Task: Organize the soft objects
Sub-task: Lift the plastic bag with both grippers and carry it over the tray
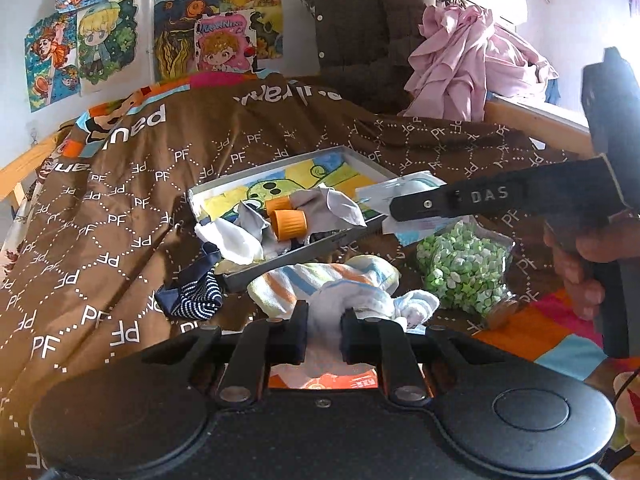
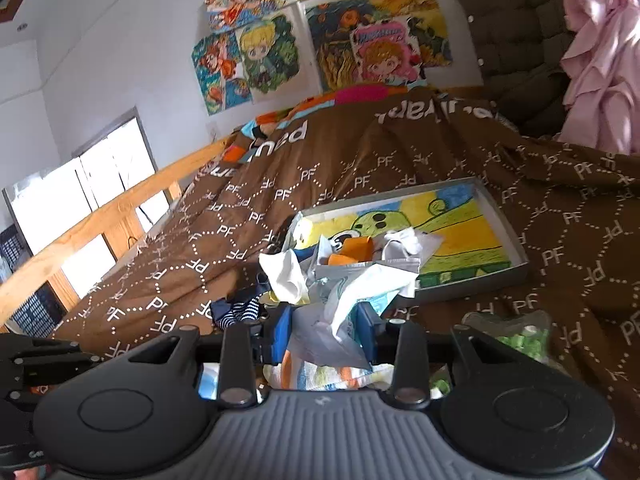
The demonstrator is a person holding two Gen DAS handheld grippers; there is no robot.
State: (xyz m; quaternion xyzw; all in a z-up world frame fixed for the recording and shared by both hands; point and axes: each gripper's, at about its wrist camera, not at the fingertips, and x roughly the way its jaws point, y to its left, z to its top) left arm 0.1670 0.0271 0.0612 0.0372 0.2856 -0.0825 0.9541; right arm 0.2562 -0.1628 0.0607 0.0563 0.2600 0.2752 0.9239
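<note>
Pinching a white cloth [image 1: 325,320], the left claw [image 1: 323,334] holds it lengthwise away from the camera, near on the bed [image 1: 120,208]. The right claw [image 2: 326,334] grips a crumpled plastic packet [image 2: 340,312]. Farther off, a grey tray [image 1: 280,262] holds orange cups [image 1: 289,224] and pale cloths [image 1: 334,204].

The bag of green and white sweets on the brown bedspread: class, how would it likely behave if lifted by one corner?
The bag of sweets would probably sag, since its clear film looks thin and wrinkled. The loose pieces would likely slide to the low end. It may feel fairly heavy for its size, being packed full.
</note>
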